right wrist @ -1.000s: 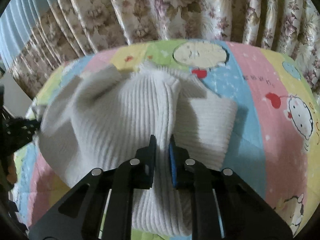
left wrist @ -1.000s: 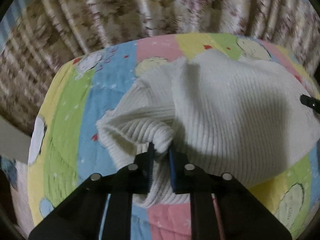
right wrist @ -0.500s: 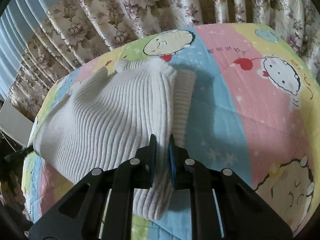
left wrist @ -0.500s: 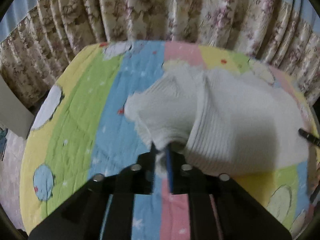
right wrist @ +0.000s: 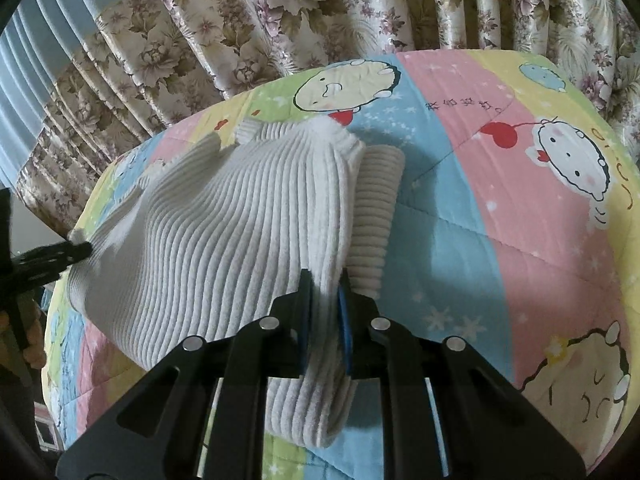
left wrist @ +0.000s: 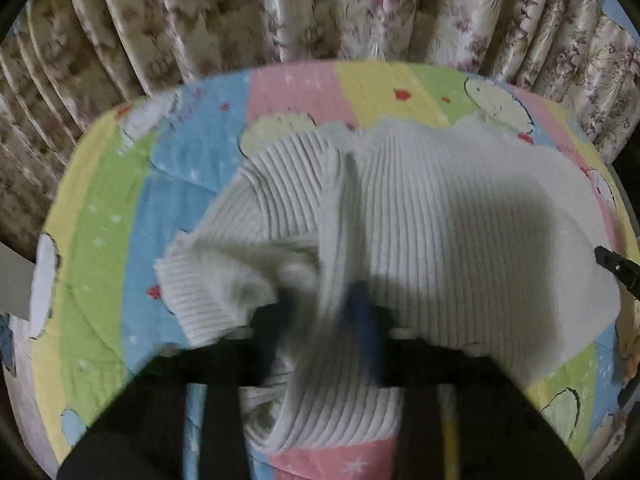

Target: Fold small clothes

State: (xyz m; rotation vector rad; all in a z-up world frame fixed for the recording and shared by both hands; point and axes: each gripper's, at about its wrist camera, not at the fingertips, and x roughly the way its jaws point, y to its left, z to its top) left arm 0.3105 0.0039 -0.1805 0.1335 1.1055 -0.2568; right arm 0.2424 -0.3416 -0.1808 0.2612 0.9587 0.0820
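My white sweater [right wrist: 224, 240] is a thick ribbed knit, soft and matt. The quilt [right wrist: 500, 208] looks like smooth printed cotton, stitched. My right claw [right wrist: 323, 300] is matt black plastic with shiny metal screws [right wrist: 269, 323]. The curtains [right wrist: 320, 8] have a satin sheen.

left gripper [left wrist: 324, 312]: black two-finger tool entering from the lower edge of its own wrist view, motion-blurred, jaws drawn close together and clamped on a bunched fold of the white ribbed sweater [left wrist: 460, 216]; in the right wrist view its tip appears at the far left edge, gripping the cloth edge. right gripper [right wrist: 324, 300]: sharp in its own view, black fingers with blue pads [right wrist: 345, 320], jaws nearly closed on a pinched ridge of the same sweater; its tip shows at the right edge of the left wrist view.
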